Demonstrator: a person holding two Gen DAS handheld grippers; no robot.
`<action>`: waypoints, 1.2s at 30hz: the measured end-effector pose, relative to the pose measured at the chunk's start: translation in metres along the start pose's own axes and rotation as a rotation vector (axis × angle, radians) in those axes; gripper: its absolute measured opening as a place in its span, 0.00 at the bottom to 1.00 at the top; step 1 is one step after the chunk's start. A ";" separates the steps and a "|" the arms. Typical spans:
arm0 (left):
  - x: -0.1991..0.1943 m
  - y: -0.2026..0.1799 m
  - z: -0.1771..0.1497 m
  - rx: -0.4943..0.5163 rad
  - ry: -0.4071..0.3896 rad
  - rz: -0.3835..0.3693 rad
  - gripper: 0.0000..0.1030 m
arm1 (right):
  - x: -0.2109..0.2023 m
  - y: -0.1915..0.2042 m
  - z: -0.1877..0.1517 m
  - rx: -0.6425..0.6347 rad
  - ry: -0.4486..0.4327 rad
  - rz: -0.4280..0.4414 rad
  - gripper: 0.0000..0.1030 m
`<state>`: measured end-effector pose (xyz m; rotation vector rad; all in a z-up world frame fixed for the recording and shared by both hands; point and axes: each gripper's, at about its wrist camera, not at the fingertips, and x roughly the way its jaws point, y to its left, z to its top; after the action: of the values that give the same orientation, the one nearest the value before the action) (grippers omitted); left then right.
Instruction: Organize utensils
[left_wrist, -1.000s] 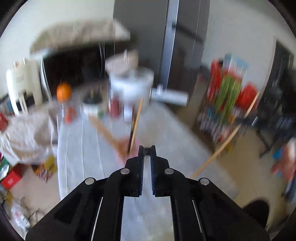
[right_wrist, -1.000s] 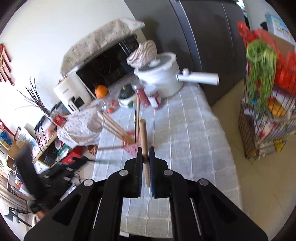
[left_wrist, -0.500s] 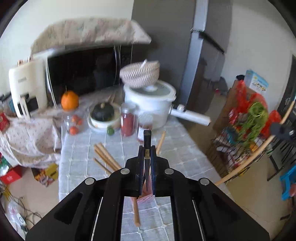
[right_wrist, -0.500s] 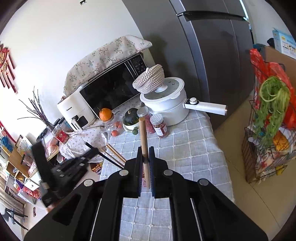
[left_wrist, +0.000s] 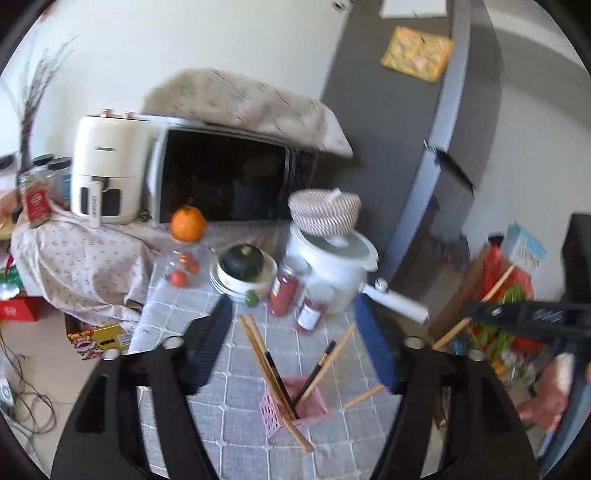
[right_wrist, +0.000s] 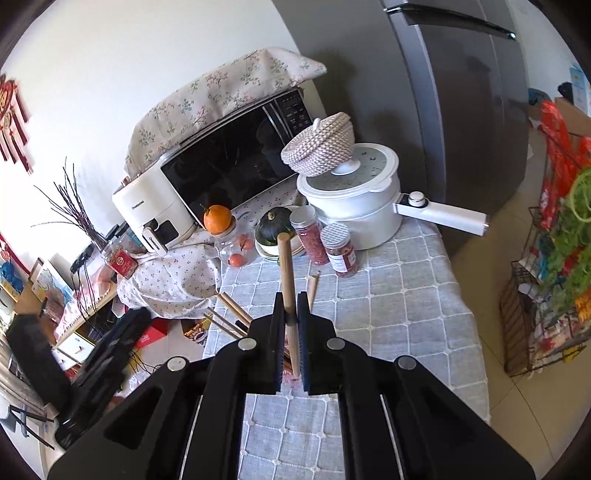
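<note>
Pink, the utensil basket (left_wrist: 293, 406) sat on the grey bench cloth (left_wrist: 236, 435), several chopsticks (left_wrist: 264, 360) leaning in it. Your left claw (left_wrist: 293, 341) was spread wide and held nothing. Your right claw (right_wrist: 291, 334) pinched a wooden stick (right_wrist: 286, 273) upright above the bench.

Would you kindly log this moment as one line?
left gripper: open, above pink holder | right gripper: shut on wooden stick
</note>
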<state>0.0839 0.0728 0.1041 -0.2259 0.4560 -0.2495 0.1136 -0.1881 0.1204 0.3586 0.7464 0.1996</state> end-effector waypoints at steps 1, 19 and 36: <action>-0.003 0.006 0.001 -0.016 -0.010 0.006 0.67 | 0.005 0.003 0.001 -0.006 0.003 -0.006 0.07; -0.042 -0.002 -0.013 -0.002 -0.094 0.217 0.93 | -0.003 0.026 -0.049 -0.126 -0.138 -0.082 0.42; -0.048 -0.095 -0.123 0.235 -0.027 0.382 0.93 | -0.058 -0.044 -0.164 -0.117 -0.336 -0.518 0.94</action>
<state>-0.0324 -0.0231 0.0417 0.0889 0.4304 0.0746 -0.0400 -0.2053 0.0285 0.0750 0.4711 -0.2996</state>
